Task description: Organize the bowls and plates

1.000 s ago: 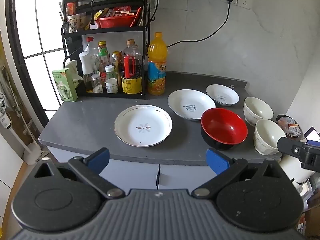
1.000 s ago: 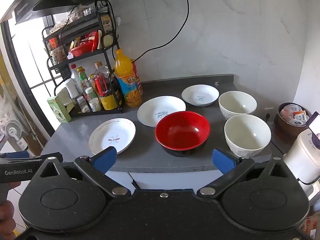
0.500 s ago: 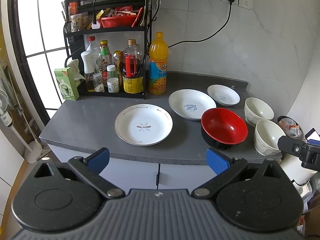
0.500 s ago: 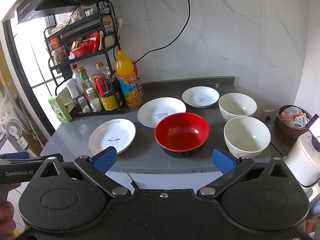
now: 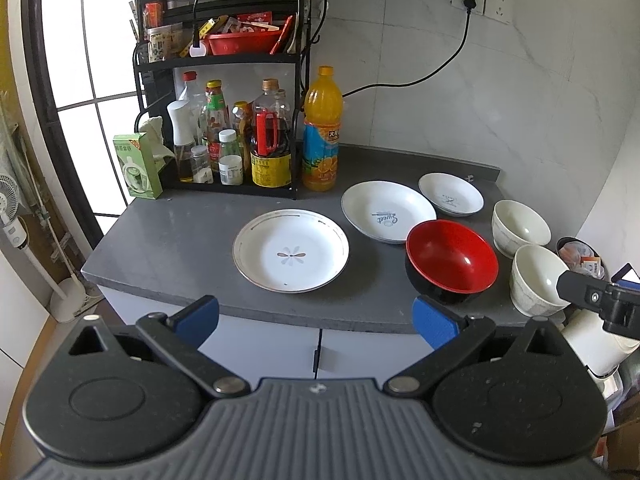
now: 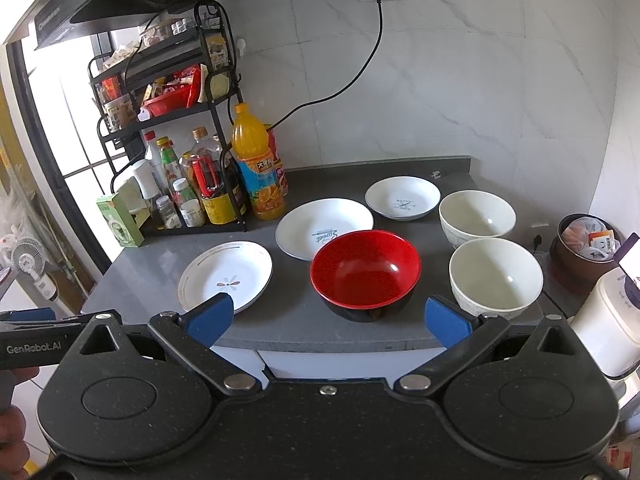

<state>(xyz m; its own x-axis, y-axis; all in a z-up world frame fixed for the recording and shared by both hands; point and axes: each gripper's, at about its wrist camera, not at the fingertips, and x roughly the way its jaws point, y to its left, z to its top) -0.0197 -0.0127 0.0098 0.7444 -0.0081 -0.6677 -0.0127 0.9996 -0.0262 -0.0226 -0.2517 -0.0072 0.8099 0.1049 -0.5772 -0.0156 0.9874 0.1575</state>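
Note:
On the grey counter [image 5: 172, 240] lie a gold-rimmed plate [image 5: 291, 255], a white plate with blue script [image 5: 388, 211] and a small white dish [image 5: 451, 199]. A red bowl [image 5: 452, 262] and two white bowls [image 5: 520, 227] [image 5: 536, 278] stand to the right. The right wrist view shows the same red bowl [image 6: 366, 272], near white bowl [image 6: 496, 276] and gold-rimmed plate [image 6: 225, 276]. My left gripper [image 5: 316, 316] is open, short of the counter's front edge. My right gripper [image 6: 326, 318] is open too, in front of the red bowl. Both hold nothing.
A black rack [image 5: 224, 56] with bottles and an orange juice bottle [image 5: 322, 128] stands at the counter's back left, beside a green carton [image 5: 137, 166]. A brown pot [image 6: 584, 252] and a white appliance [image 6: 608, 332] sit off the right end. A power cable [image 5: 416, 78] hangs on the wall.
Both grippers have drifted slightly back and up, so the counter sits a little lower in both views. Nothing on the counter has moved.

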